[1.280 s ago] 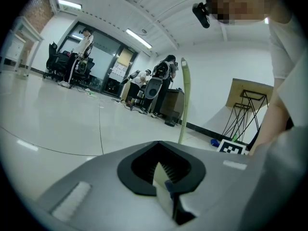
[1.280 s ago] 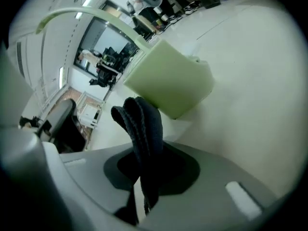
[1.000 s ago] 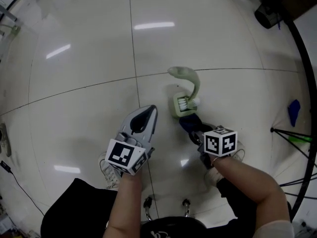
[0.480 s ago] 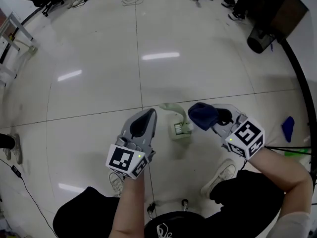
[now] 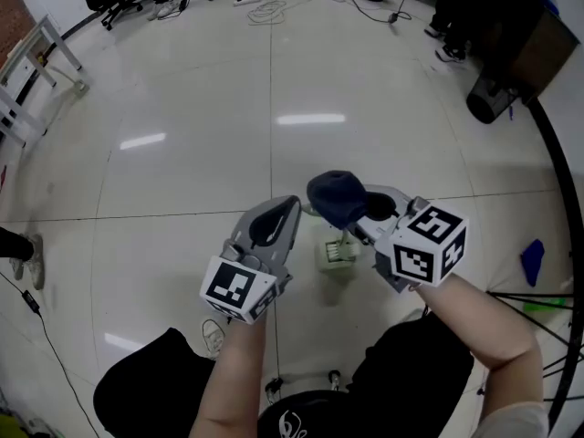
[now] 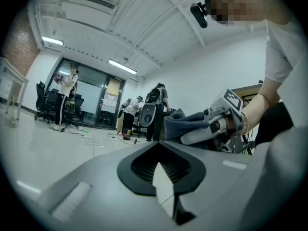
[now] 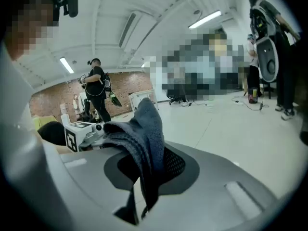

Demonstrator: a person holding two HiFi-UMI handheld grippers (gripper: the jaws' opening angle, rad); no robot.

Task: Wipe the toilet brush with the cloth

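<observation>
A pale green toilet brush (image 5: 336,252) lies on the white floor tiles between my two grippers, its upper part hidden behind the cloth. My right gripper (image 5: 354,212) is shut on a dark blue cloth (image 5: 336,196), held in the air over the brush's far end. In the right gripper view the cloth (image 7: 144,138) hangs bunched from between the jaws. My left gripper (image 5: 288,204) is shut and empty, just left of the cloth and apart from the brush. The left gripper view shows its jaws closed on nothing, with the right gripper (image 6: 211,129) and cloth (image 6: 185,124) close ahead.
A black round object (image 5: 493,99) stands at the back right. A blue item (image 5: 532,261) and tripod legs (image 5: 547,304) lie at the right. Cables (image 5: 274,7) trail at the back, a white rack (image 5: 36,62) is at the left. People (image 6: 65,97) stand further off.
My right gripper has lifted the cloth from low beside the brush up and to the left, over the brush. The left gripper has hardly moved. The head view has tilted upward.
</observation>
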